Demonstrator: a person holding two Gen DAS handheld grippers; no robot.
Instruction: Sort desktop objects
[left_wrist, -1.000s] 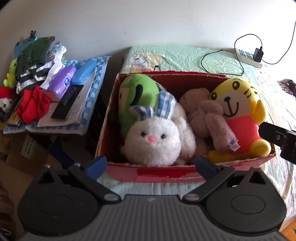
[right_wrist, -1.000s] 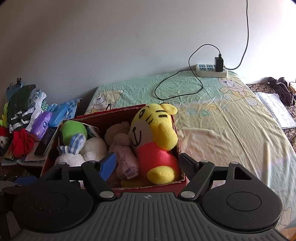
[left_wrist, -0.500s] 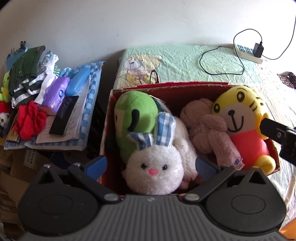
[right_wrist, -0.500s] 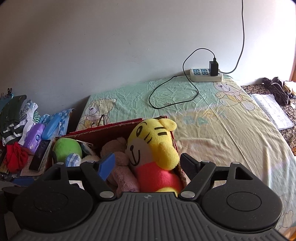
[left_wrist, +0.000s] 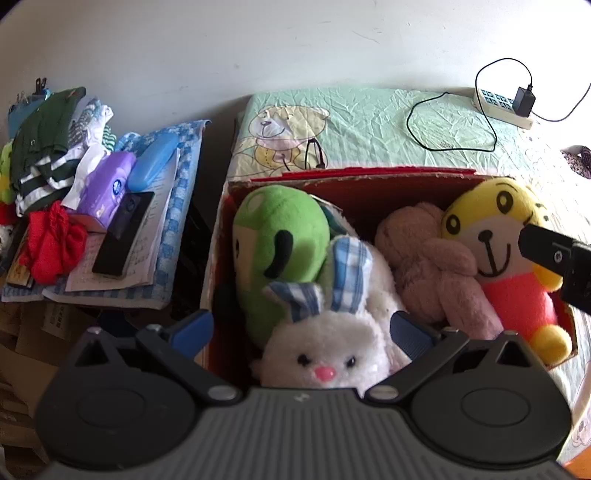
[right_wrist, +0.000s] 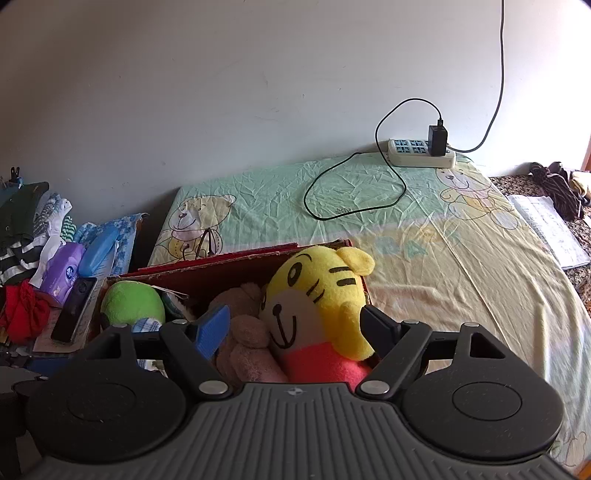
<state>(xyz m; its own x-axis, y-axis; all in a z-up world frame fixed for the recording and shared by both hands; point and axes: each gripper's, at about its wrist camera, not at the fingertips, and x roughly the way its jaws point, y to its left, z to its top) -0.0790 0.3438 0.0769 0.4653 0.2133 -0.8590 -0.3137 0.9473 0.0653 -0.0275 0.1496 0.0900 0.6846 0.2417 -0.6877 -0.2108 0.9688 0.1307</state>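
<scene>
A red cardboard box (left_wrist: 369, 181) is sitting on a bed sheet (right_wrist: 424, 236) printed with bears, and four soft toys are lying packed into it side by side: a green toy (left_wrist: 280, 236) at the left end, a white rabbit (left_wrist: 328, 354) with checked ears leaning against it at the near wall, a pink bear (left_wrist: 432, 269) in the middle and a yellow tiger (right_wrist: 314, 299) in a red top propped at the right end. Packed this tightly, the toys are likely holding one another upright, which would explain the tiger's head standing above the rim. The left gripper (left_wrist: 301, 328) is hanging over the near wall with its blue-padded fingers spread wide on either side of the rabbit's head, gripping nothing. The right gripper (right_wrist: 295, 328) is reaching in with its fingers equally wide apart, bracketing the tiger and part of the pink bear; whether a pad is already brushing the plush I cannot tell, but nothing is being squeezed. To the left of the box, clothes (left_wrist: 44, 136), a purple tissue pack (left_wrist: 107, 184), a blue case (left_wrist: 153, 162) and a black remote (left_wrist: 123, 232) are lying piled on a checked cloth. A power strip (right_wrist: 421, 153) is resting by the wall.
</scene>
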